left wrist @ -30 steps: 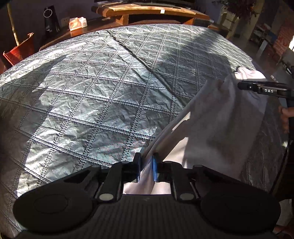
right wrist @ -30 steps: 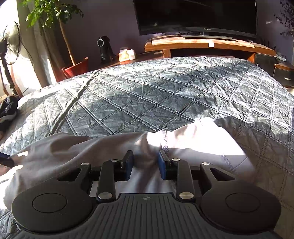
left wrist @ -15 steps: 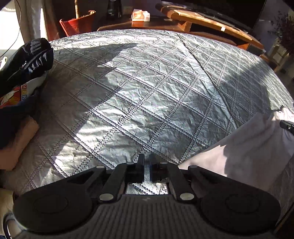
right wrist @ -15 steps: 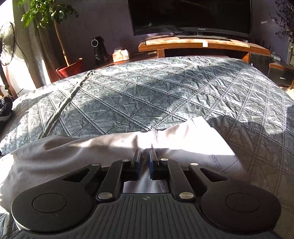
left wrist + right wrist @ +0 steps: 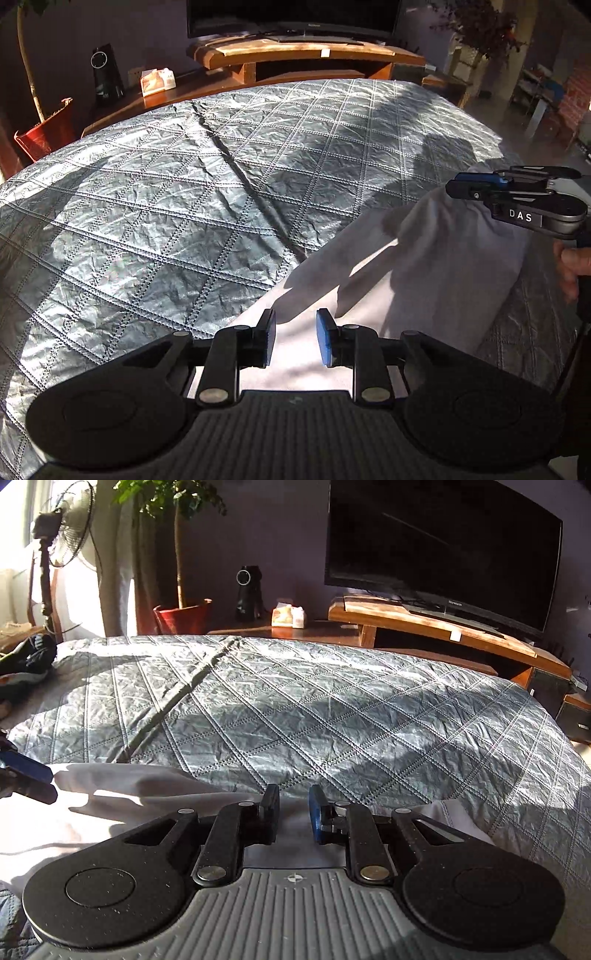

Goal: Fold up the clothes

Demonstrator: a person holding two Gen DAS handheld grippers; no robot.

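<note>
Both tongs, left (image 5: 294, 338) and right (image 5: 294, 814), gape empty over the pale garment (image 5: 424, 273), spread unfolded on the bed (image 5: 184, 206).

Grey quilted bedspread (image 5: 332, 716) sunlit with shadows. Beyond its far edge: wooden TV stand (image 5: 436, 624), dark TV (image 5: 443, 535), potted plant (image 5: 181, 616), fan (image 5: 70, 520).

One white garment (image 5: 424, 280), two grippers (left (image 5: 293, 338), right (image 5: 293, 814)), one quilted bedspread (image 5: 184, 192); one television (image 5: 443, 535)

home bedroom | quilted bed (image 5: 332, 716) | television (image 5: 443, 535) on wooden stand (image 5: 443, 627) | potted plant (image 5: 177, 554) | fan (image 5: 70, 524)
</note>
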